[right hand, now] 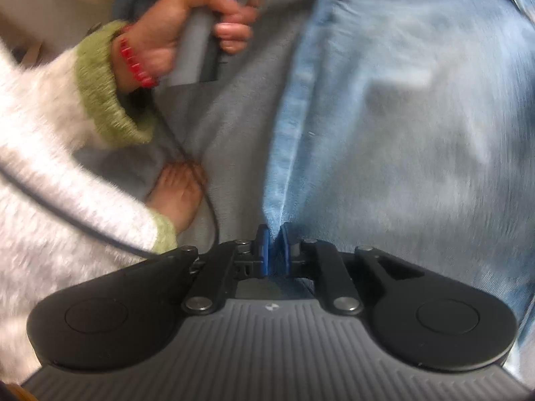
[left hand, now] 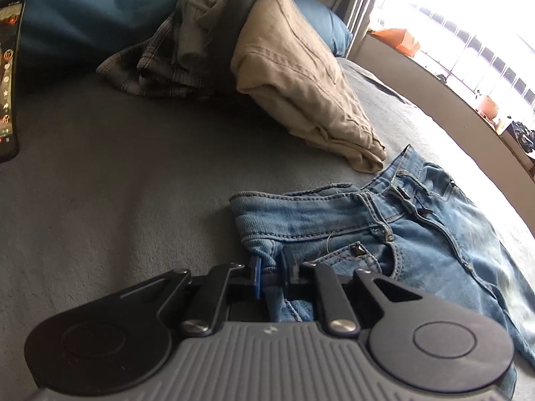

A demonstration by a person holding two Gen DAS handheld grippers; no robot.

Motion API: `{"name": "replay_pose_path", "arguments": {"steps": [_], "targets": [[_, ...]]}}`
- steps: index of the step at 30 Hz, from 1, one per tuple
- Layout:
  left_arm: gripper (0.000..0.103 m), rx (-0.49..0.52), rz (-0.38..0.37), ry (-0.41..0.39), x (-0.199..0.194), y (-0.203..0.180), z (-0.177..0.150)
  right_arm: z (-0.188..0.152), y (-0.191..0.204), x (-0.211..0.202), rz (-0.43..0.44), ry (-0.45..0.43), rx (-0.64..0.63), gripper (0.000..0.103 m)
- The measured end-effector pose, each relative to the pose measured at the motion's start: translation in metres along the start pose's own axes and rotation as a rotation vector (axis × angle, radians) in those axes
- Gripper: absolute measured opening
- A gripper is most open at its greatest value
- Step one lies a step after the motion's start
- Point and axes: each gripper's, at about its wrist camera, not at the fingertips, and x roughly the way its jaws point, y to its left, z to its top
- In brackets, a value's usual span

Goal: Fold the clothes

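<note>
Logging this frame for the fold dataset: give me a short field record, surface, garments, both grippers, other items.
surface: grey blanket on a bed
garment in work: light blue jeans, waistband end near the left gripper
left gripper: shut on denim near the waistband
right gripper: pinching a jeans edge between the blue pads; view blurred
other clothes: beige folded trousers leaning on a plaid and grey pile
other items: phone at the left edge, blue pillow behind
person: hand on the other gripper's handle, white sleeve with green cuff
</note>
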Motion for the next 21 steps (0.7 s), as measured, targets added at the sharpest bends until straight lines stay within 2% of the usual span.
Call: {"name": "replay_pose_path", "arguments": {"steps": [4, 9, 12, 15, 17, 19, 21], "targets": [[0.015, 0.015, -0.017, -0.012, 0.0, 0.003, -0.001, -0.004, 0.011, -0.002, -0.003, -0.027, -0.034, 0.025], [0.017, -0.016, -0.047, -0.002, -0.002, 0.01, 0.0, 0.007, 0.023, -0.02, 0.003, -0.055, -0.101, 0.027], [0.024, -0.038, -0.061, 0.0, -0.002, 0.015, 0.002, 0.013, 0.02, -0.024, 0.031, -0.081, -0.096, 0.027], [0.033, -0.019, -0.046, -0.02, -0.006, 0.015, 0.0, 0.016, 0.013, -0.017, 0.057, -0.081, -0.069, 0.027], [0.041, -0.002, -0.027, -0.035, -0.01, 0.014, -0.001, 0.014, 0.014, -0.002, 0.04, -0.051, -0.071, 0.027], [0.046, 0.008, -0.001, -0.058, -0.015, 0.015, 0.0, 0.012, 0.019, 0.006, 0.02, -0.03, -0.11, 0.028], [0.047, 0.018, 0.029, -0.085, -0.021, 0.016, 0.0, 0.013, 0.029, 0.006, 0.003, -0.039, -0.17, 0.028]]}}
